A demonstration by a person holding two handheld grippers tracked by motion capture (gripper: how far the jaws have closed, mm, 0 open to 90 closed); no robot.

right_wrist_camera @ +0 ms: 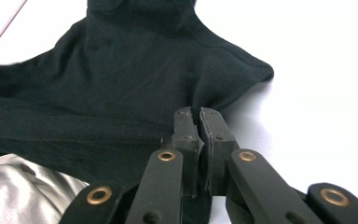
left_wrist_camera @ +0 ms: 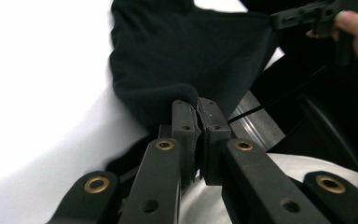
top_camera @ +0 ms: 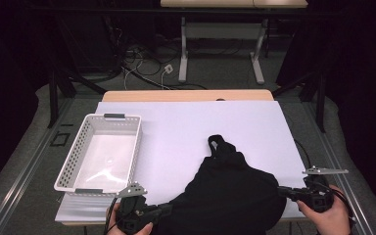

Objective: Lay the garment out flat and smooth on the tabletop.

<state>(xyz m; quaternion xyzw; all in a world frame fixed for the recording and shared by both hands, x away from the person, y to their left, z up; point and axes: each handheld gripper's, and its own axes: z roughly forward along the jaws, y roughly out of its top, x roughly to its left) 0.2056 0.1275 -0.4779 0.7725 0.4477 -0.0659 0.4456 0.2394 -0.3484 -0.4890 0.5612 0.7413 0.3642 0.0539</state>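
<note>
Now the black cloth (top_camera: 225, 191) lies on the white table (top_camera: 186, 122), to the right of the white basket (top_camera: 100, 152). On the cloth's near left edge, the left gripper (top_camera: 169, 209) is pinched tight on it. Over on the cloth's right edge, the right gripper (top_camera: 283, 192) is also squeezed closed on it.

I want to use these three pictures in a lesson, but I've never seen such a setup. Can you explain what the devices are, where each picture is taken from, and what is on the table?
A person holds two hand-held grippers. The overhead camera shows the left gripper and right gripper at the table's near edge. The other two pictures come from cameras riding on each gripper, looking along its black jaws. Both grippers are shut on the edge of a black garment, spreading it between them. An empty white perforated basket stands at the left.
</note>
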